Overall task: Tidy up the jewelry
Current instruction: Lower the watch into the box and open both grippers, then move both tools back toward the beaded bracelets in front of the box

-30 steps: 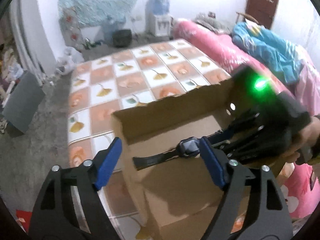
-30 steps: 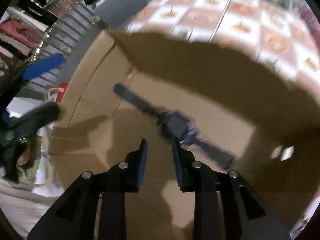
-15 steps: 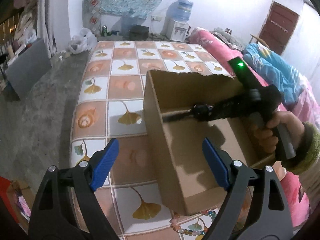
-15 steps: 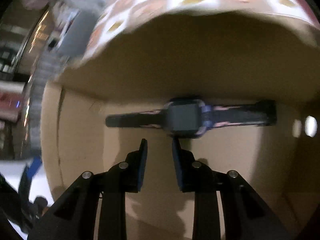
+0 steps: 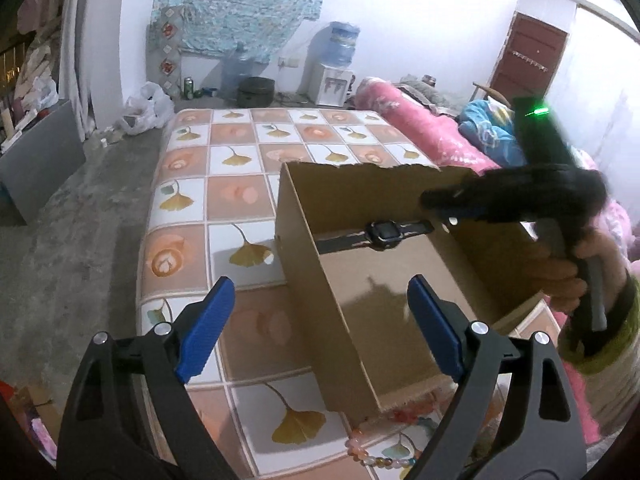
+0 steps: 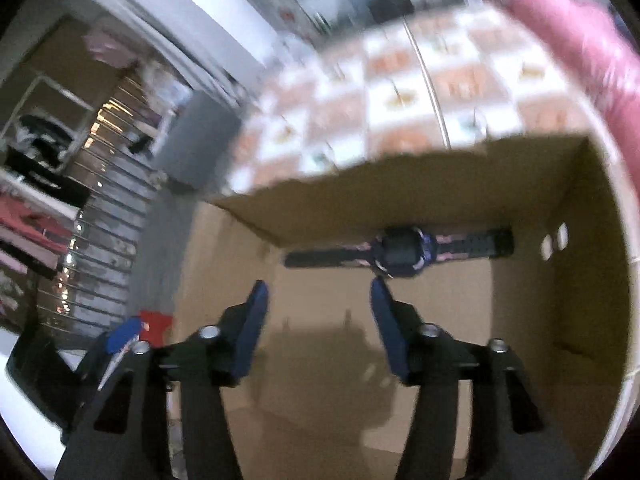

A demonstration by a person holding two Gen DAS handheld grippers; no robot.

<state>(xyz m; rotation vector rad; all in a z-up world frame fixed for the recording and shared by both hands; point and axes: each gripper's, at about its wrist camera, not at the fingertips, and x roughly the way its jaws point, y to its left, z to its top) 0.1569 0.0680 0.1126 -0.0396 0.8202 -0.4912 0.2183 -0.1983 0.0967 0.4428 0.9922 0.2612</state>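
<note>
Right wrist view: right gripper (image 6: 316,290) released, jaws just opened, nothing between them; watch (image 6: 400,254) lies along the cardboard box (image 6: 580,280) far wall.
Lift straight out without snagging the strap; left gripper (image 5: 316,320) spread empty, next likely the bead bracelet (image 5: 376,458) at the box's near corner.

Both views are fisheye, with straight edges bowed and black corners around the circular frame. The left wrist view is fairly sharp and evenly lit; the white wall (image 5: 420,20) is blown out, and a green indicator light (image 5: 541,110) flares. Dark gripper shadows fall on the cardboard box (image 5: 320,300) floor. The right wrist view is motion-blurred, worst across the tiled bedcover (image 6: 400,92), and dim inside the box.
</note>
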